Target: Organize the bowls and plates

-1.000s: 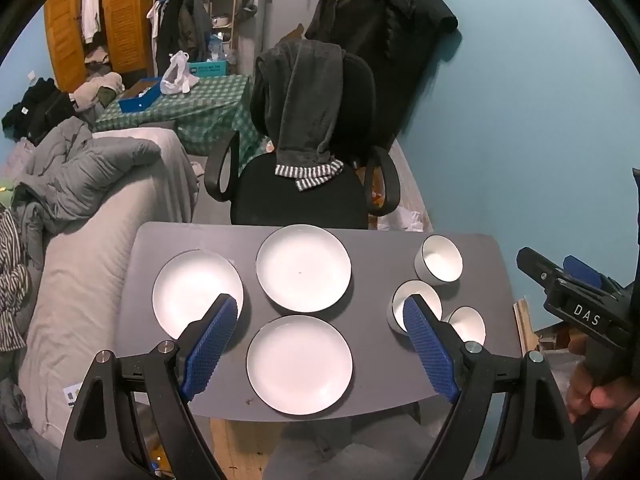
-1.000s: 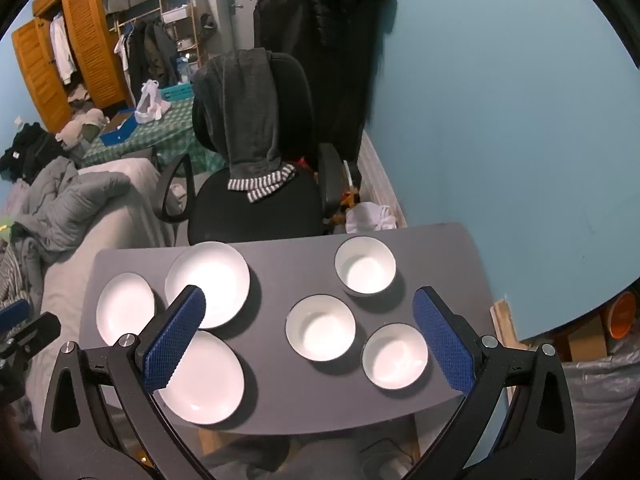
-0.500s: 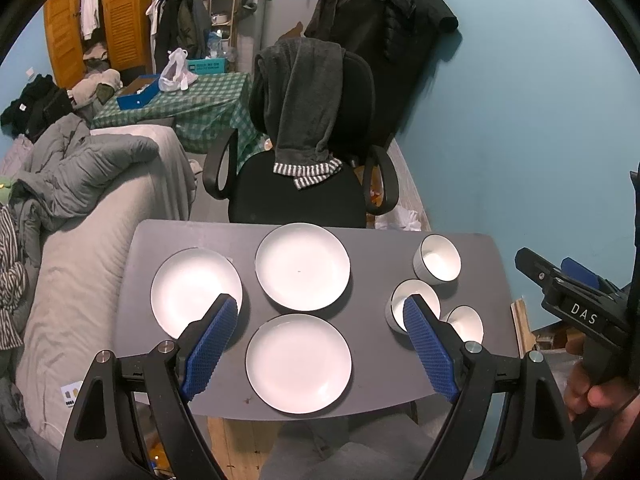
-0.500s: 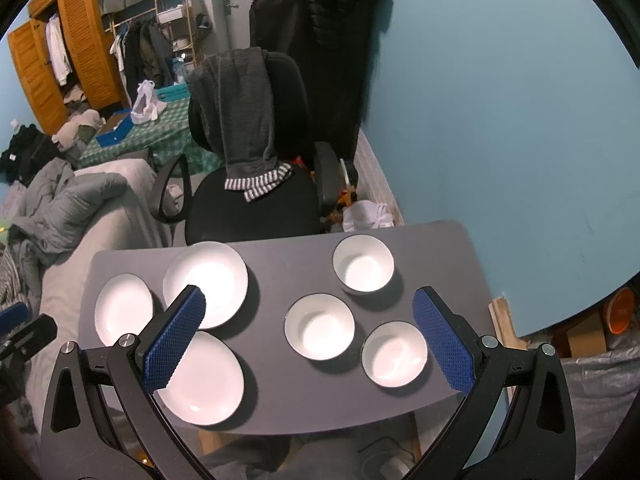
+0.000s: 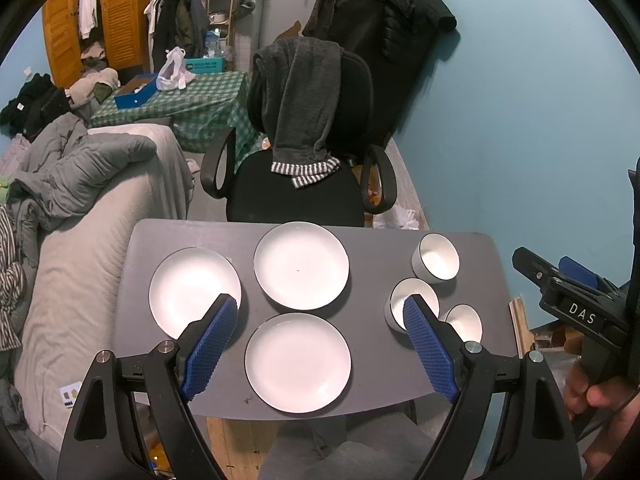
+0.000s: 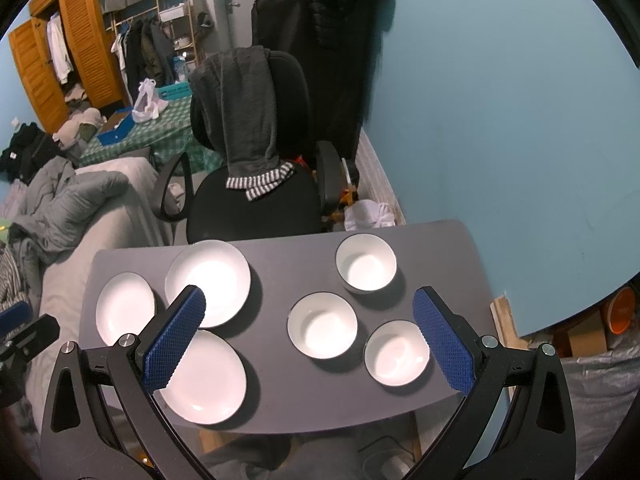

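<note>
While both tools are held above the near edge of the grey table (image 5: 380, 248), nothing is gripped by either. The left tool (image 5: 320, 344) is spread wide, its blue pads (image 5: 208, 344) hanging over the table with the nearest plate (image 5: 298, 362) seen between them. The right tool (image 6: 308, 344) is likewise spread wide and empty, and two of the bowls are framed between its pads (image 6: 444, 344).

Three white plates are laid flat on the left half of the table: a left plate (image 5: 194, 292), a far plate (image 5: 301, 264) by the table's far edge, and the nearest plate at the front. They lie close together without overlapping. Three white bowls are set upright on the right half: a far bowl (image 6: 366, 262), a middle bowl (image 6: 322, 325) and a near bowl (image 6: 396, 353), each apart from the others. No piece is stacked on another.

Behind the table a black office chair (image 5: 296, 192) is seen with a grey garment (image 5: 300, 100) draped over its back. A hand (image 5: 592, 392) gripping the right tool's handle is visible at the edge of the left wrist view.
</note>
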Motion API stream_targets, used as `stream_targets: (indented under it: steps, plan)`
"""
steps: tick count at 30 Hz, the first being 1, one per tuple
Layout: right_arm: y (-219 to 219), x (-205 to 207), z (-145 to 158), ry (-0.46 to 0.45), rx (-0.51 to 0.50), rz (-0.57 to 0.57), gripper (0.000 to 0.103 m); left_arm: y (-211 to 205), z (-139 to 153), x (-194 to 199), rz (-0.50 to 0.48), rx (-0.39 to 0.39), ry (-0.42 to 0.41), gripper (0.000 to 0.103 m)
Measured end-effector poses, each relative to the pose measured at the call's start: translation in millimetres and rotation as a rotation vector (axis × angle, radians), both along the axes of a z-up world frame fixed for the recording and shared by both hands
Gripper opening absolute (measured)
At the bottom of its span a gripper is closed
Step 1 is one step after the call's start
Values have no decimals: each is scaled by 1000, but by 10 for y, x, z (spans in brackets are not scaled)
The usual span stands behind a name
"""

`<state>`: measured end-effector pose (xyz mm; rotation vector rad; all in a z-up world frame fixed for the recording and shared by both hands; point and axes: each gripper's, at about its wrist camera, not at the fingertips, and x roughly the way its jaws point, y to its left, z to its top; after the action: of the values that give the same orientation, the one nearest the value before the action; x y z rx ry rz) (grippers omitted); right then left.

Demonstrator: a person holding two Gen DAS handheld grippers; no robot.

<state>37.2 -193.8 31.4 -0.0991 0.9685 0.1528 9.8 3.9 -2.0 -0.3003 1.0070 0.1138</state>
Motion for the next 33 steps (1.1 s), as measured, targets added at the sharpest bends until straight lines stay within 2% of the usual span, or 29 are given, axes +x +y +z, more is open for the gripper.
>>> stream_targets:
  steps: [33]
  plan:
    - [101,-12,-60,28,-9,2,102,40,-76,1,-13,-17,10,87]
